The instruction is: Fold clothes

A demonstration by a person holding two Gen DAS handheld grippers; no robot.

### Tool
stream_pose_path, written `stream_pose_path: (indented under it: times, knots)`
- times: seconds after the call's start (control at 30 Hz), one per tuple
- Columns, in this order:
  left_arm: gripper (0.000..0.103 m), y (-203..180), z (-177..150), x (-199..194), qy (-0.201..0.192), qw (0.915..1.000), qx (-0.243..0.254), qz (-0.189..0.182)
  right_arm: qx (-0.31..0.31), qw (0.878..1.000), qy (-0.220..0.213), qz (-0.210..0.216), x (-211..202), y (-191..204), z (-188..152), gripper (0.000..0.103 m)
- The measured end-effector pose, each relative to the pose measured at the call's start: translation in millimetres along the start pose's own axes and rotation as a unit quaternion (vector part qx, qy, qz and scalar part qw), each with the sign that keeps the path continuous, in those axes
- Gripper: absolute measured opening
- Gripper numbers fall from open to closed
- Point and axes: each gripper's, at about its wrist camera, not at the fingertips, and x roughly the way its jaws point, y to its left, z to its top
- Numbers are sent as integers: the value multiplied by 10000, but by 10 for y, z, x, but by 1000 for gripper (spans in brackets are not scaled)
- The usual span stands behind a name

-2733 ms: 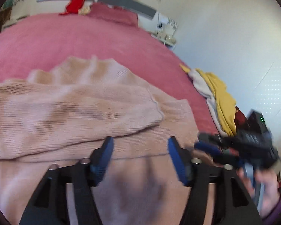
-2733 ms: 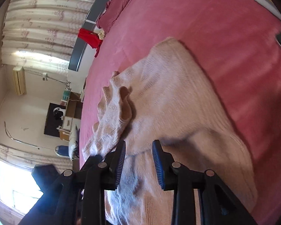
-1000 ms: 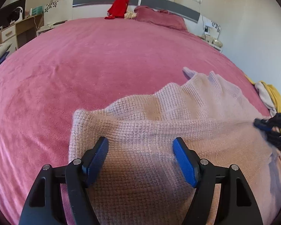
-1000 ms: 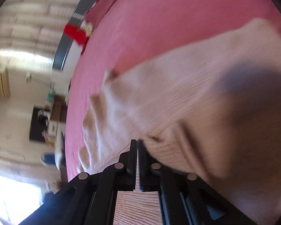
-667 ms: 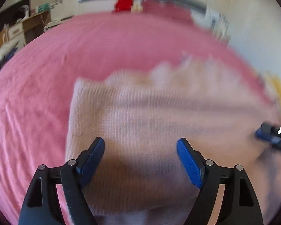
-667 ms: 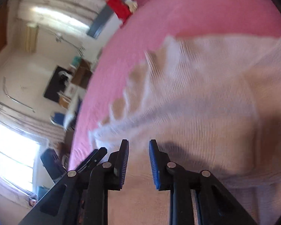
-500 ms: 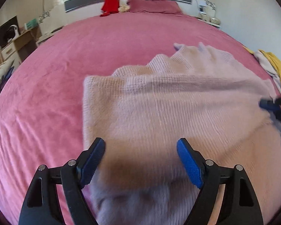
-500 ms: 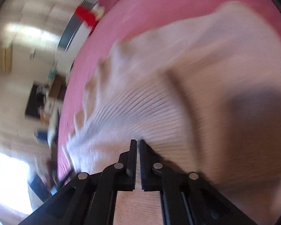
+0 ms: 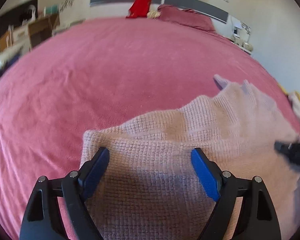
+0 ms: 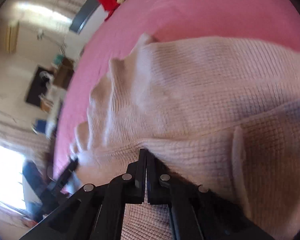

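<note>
A pale pink knitted sweater [image 9: 190,140] lies on a bed with a deep pink cover [image 9: 110,70], and it already shows doubled layers: in the left wrist view a near layer of knit sits on top of a farther one, with a straight folded edge running across just ahead of the left tongs [image 9: 150,158], and a bit of ribbed edge or cuff pokes out at the far end. In the right wrist view the cloth bunches into several ridges at one side, so the bundle looks only partly tidy. My judgement is that the folding is somewhere in its middle: at least one fold is in place, the shape is not yet a neat flat packet, and smoothing or another fold seems to be left, though how many folds are planned cannot be read from here. The left tongs are spread wide and grip nothing; their blue pads [image 9: 98,166] hover over the near layer, one close to the sweater's left corner, the other over its middle. The right tongs [image 10: 144,160] are clenched, their jaws pressed together on a pinch of the knit at a crease where the upper layer meets the lower one, so the sweater hangs from or is tugged at that spot. At the far right of the bed lie other clothes [image 9: 299,104], yellow and white, well apart from the sweater.
</note>
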Motion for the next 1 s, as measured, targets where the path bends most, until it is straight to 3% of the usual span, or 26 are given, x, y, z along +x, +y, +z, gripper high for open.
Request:
stream_pose_path:
  times: [0.07,0.1,0.13,0.2,0.3,0.4,0.43,0.57,0.6,0.67,0.77,0.8,0.83,0.9,0.93,0.97,1.0]
  knots:
    - [86,-79,55,-74,88,9994,338,2,308,9989,57,336,-100,-104,-33,4]
    - [86,-100,142,-131,37,9992,364,-158,82,9993,82,360,-186,-38,-35,9]
    - [86,-121,228,-189,-14,9987,390,-317,-149,9991,103,380,-272,29,-37,25]
    - [86,-171,419,-270,-91,9971,408,-639,-1083,9937,-215,205,-496,291,7,27]
    - [86,-321,865,-78,-17,9940,186,-1074,-2064,9780,-278,-138,-611,537,540,34]
    - [86,-576,1250,368,272,9937,306,-1041,-2417,9658,-125,-934,-564,604,925,34]
    - [86,-652,1294,492,436,9927,346,-1071,-2353,9668,-49,-999,-504,584,1038,36]
    - [86,-919,1411,1021,1377,9812,470,-1268,-2069,9705,395,-1174,-266,415,1395,36]
    - [87,-931,1403,1044,1423,9800,453,-1318,-1996,9713,600,-1145,-178,377,1471,36]
    - [100,-957,1387,1091,1513,9774,419,-1416,-1909,9701,883,-1215,-58,251,1518,36]
    - [101,-994,1363,1161,1649,9732,367,-1563,-1877,9698,1037,-1161,46,101,1603,34]
    - [101,-1005,1365,1180,1678,9718,356,-1617,-1794,9722,1023,-1106,42,104,1653,29]
    - [100,-1012,1387,1186,1678,9707,359,-1683,-1729,9737,1038,-1060,-11,51,1701,9]
    - [67,-1035,1428,1186,1697,9688,492,-1740,-1499,9801,1055,-761,-100,-7,1770,5]
    - [34,-1034,1453,1191,1713,9678,543,-1760,-1464,9812,1024,-730,-150,4,1788,5]
    - [24,-1000,1483,1207,1753,9668,487,-1794,-1429,9823,992,-698,-200,16,1806,5]
    - [24,-972,1508,1215,1783,9658,427,-1833,-1434,9826,966,-681,-263,33,1807,5]
